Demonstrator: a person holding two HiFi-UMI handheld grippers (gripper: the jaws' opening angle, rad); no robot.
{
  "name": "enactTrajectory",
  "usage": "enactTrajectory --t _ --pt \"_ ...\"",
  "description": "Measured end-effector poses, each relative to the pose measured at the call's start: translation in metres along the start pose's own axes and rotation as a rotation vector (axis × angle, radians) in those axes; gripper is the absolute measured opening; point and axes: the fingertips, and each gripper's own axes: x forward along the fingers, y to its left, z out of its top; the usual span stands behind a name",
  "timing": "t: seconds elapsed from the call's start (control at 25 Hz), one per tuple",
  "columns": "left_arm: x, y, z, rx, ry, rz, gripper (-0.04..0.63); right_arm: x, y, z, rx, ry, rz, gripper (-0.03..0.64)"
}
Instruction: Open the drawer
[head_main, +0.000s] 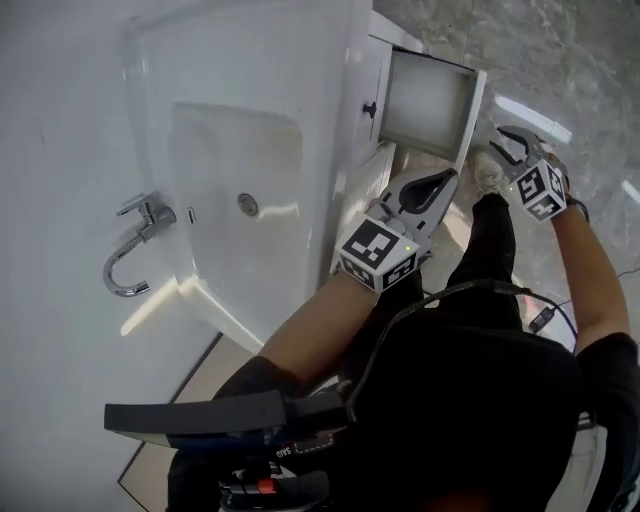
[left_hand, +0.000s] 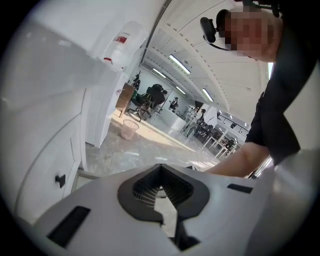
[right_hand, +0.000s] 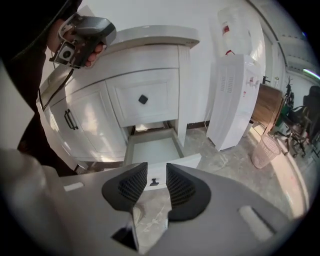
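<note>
A white vanity (head_main: 250, 60) has its lower drawer (right_hand: 152, 149) pulled out, and the inside looks bare. In the right gripper view the drawer's white front (right_hand: 186, 162) with its small dark knob (right_hand: 153, 181) shows in the gap between the jaws, well beyond them. My right gripper (right_hand: 156, 172) is open and holds nothing; it hangs above the floor in front of the drawer (head_main: 428, 95). My left gripper (head_main: 425, 192) hovers beside the vanity's front, near the open drawer. Its tips meet, shut on nothing (left_hand: 160, 189).
A basin (head_main: 240, 190) with a chrome faucet (head_main: 135, 245) tops the vanity. Above the open drawer is a closed one with a knob (right_hand: 143, 99), and cabinet doors (right_hand: 85, 125) lie to its left. A white unit (right_hand: 235, 100) and a pink wastebasket (right_hand: 266, 150) stand on the marble floor.
</note>
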Motion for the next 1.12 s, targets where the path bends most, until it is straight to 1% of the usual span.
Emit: enactTrajectory --t 0.16,0.24,0.32,0.44,0.56,0.64,0.76,0.92,1.0,1.12 --pt "-0.022 -0.019 0.069 0.040 -0.109 0.004 0.000 -0.044 -0.020 0.060 -0.008 -0.065 -0.021 0.070" --pt "-0.042 -0.024 0.100 0.056 -0.158 0.016 0.000 -0.064 -0.027 0.097 0.001 -0.105 -0.038 0.045" --pt "-0.068 -0.031 0.123 0.065 -0.200 0.038 0.000 -0.083 -0.024 0.131 0.007 -0.129 -0.046 0.020" --pt "-0.108 -0.040 0.157 0.078 -0.274 0.082 0.000 -0.110 -0.021 0.180 -0.006 -0.152 -0.027 0.002" --pt "-0.148 -0.044 0.196 0.075 -0.392 0.149 0.000 -0.135 -0.026 0.236 -0.071 -0.172 0.008 0.002" --pt "-0.180 -0.048 0.216 0.067 -0.464 0.198 0.000 -0.151 -0.020 0.272 -0.110 -0.186 0.038 0.002" --pt "-0.234 -0.051 0.233 0.054 -0.555 0.274 0.000 -0.168 0.003 0.322 -0.154 -0.203 0.085 0.002" --pt "-0.314 -0.053 0.238 0.018 -0.665 0.369 0.000 -0.184 0.039 0.384 -0.197 -0.227 0.146 0.000" --pt "-0.355 -0.051 0.236 0.013 -0.725 0.422 0.000 -0.186 0.054 0.417 -0.225 -0.244 0.169 0.000" --pt "-0.422 -0.050 0.219 0.008 -0.798 0.496 0.000 -0.187 0.090 0.457 -0.251 -0.269 0.191 0.000"
